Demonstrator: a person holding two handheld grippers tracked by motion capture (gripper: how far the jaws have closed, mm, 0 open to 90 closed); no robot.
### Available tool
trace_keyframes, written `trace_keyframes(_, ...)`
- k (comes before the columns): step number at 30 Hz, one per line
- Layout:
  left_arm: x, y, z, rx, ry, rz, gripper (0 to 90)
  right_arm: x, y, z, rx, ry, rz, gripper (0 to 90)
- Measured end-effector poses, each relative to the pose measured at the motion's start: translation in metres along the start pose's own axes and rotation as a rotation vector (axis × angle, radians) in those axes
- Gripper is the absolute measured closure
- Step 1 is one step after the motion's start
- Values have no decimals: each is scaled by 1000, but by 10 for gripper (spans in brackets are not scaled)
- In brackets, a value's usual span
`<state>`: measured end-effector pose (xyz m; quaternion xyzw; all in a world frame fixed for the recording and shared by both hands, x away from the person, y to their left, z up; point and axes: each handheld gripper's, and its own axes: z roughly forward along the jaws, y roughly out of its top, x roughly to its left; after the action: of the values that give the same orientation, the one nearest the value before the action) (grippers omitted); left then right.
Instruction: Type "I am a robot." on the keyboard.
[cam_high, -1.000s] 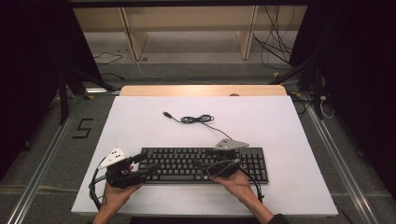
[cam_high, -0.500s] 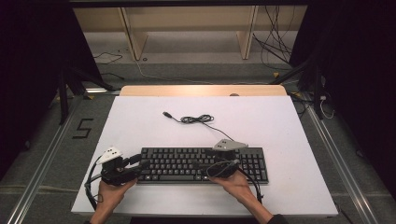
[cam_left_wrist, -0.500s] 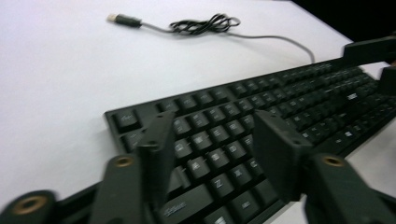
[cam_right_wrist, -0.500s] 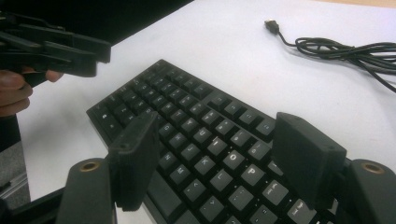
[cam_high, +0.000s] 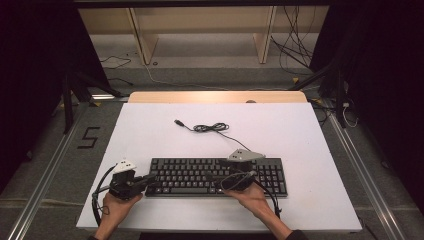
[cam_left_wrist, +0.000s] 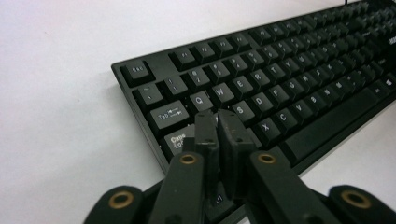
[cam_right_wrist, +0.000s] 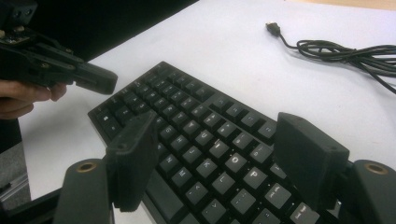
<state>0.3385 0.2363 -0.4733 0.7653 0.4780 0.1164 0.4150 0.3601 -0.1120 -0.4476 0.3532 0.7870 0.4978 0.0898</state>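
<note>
Looking down from the high view, the black keyboard (cam_high: 217, 176) lies on the white desk (cam_high: 150, 130), the left gripper (cam_high: 150, 179) at its left end and the right gripper (cam_high: 239, 178) over its right half; finger spacing is hard to read here.

In the left gripper view, its fingers (cam_left_wrist: 226, 140) have just closed together, nothing between them, tips hiding the keys beside Caps Lock.

In the right gripper view, the fingers (cam_right_wrist: 133, 158) stand wide apart above the keys, and the cable (cam_right_wrist: 345, 49) beyond them is cut off at the frame edge.

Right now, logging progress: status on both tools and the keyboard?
Left tool just closed, empty, tips over keyboard left end. Right tool open above right-hand keys. Cable lies clear behind.
</note>
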Motion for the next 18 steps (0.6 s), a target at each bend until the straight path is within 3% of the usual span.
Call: trace_keyframes(18,-3,-1,5,66,-2,22,890,0,1,-2,-15,-5,-5,304)
